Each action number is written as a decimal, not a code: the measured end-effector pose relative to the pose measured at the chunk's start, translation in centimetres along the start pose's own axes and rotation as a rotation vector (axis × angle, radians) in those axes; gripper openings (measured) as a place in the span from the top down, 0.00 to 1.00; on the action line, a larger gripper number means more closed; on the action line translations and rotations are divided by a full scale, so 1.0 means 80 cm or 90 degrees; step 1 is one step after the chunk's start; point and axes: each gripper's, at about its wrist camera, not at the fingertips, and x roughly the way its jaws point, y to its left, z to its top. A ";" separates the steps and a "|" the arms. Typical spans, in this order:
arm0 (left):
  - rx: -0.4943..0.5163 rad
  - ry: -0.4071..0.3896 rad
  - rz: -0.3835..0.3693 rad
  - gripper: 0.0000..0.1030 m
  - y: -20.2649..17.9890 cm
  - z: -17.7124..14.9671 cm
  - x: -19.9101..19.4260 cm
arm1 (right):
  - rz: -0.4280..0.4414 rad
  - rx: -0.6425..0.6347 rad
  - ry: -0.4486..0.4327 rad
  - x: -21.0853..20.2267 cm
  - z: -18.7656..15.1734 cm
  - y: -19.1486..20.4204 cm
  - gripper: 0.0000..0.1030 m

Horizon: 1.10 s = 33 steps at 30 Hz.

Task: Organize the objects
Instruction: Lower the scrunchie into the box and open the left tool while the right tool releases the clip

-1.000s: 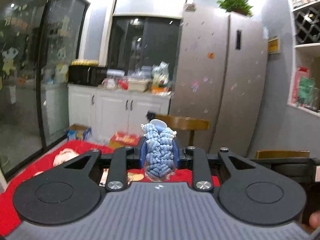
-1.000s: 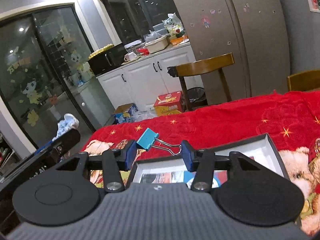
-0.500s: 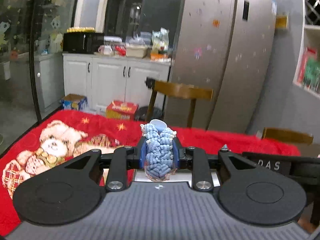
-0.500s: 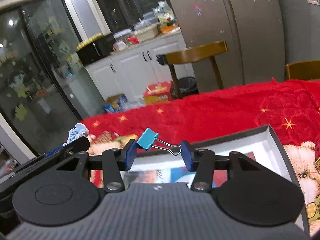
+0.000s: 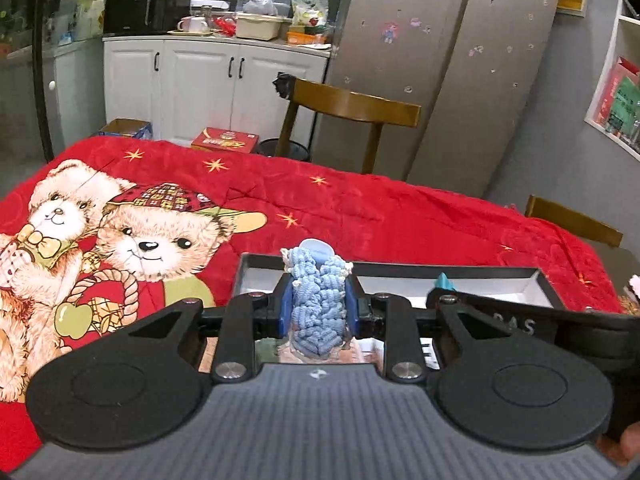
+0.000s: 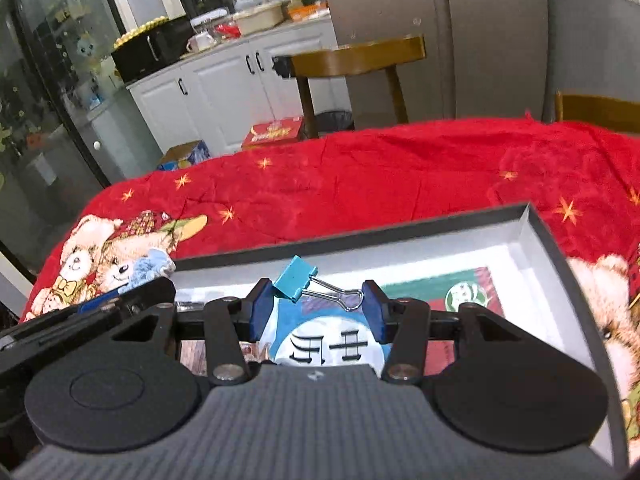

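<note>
My left gripper has its blue pads pressed against both sides of a knitted toy. The toy is pale blue, chunky and ropey in its stitching, with cream fringe at the top corners and a smooth light-blue piece poking out above. It stands upright between the fingers, held above the near left end of the box.

My right gripper pinches a binder clip at a moderate width. The clip's body is bright teal and sits against the left pad, tilted; its silver wire handles reach across to the right pad. It hangs over the box, a shallow dark-rimmed tray with white inner walls and printed pictures on its floor.

The box lies on a red blanket printed with teddy bears.
</note>
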 end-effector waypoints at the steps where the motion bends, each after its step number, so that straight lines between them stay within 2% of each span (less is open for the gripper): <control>1: -0.002 0.004 0.000 0.70 0.003 -0.001 0.003 | 0.002 0.006 0.010 0.003 -0.001 -0.002 0.50; 4: -0.018 0.022 -0.013 0.70 0.010 -0.002 0.013 | 0.014 0.010 0.030 0.012 -0.004 -0.005 0.50; 14: -0.014 0.045 -0.001 0.70 0.012 -0.008 0.026 | 0.036 0.008 0.058 0.023 -0.005 -0.007 0.49; 24: -0.015 0.048 0.004 0.69 0.012 -0.009 0.029 | 0.065 -0.016 0.058 0.025 -0.006 0.000 0.49; 33: -0.018 0.055 0.015 0.69 0.014 -0.010 0.031 | 0.059 -0.038 0.054 0.025 -0.008 0.005 0.49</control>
